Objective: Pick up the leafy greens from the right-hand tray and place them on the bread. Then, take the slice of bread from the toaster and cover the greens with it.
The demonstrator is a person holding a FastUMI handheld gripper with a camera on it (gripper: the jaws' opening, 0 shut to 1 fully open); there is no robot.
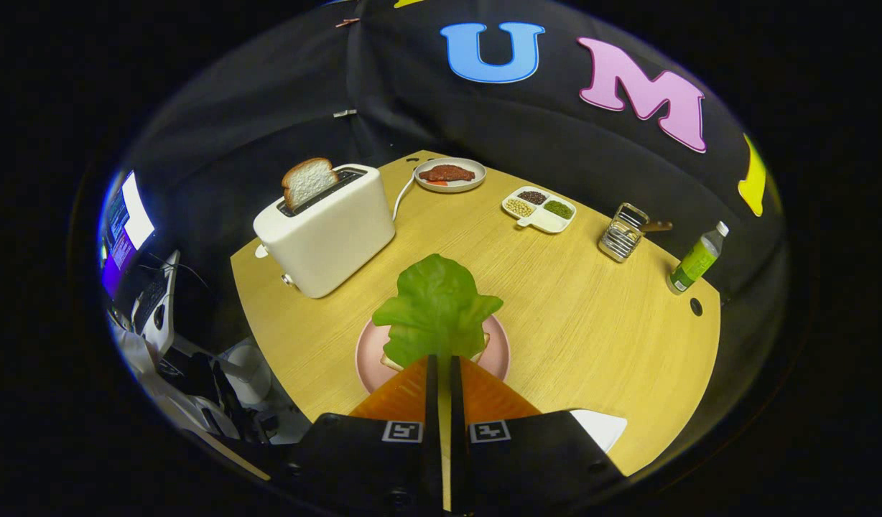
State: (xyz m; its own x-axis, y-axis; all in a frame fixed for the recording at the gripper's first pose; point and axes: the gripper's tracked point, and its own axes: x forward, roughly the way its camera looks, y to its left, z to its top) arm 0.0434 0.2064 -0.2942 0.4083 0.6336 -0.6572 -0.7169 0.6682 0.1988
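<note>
— Gripper view first: where are the leafy greens [437, 310]?
— Pinched at their near edge in the tongs [441, 361], whose fingers are pressed nearly together on the leaf. The leaf stands up just ahead of the fingertips, over the bread [393, 361] on the pink plate [368, 352].
— Does the leaf touch that bread?
— I cannot tell; it hides most of it.
— And the other slice?
— The slice of bread [308, 180] stands upright in the white toaster [327, 231], beyond the plate, on the desk [570, 337].
— Farther out?
— A grey plate with meat [449, 174], a divided dish of beans [539, 209], a wire rack [623, 232], and a green bottle [696, 260] near the desk's far edge.
</note>
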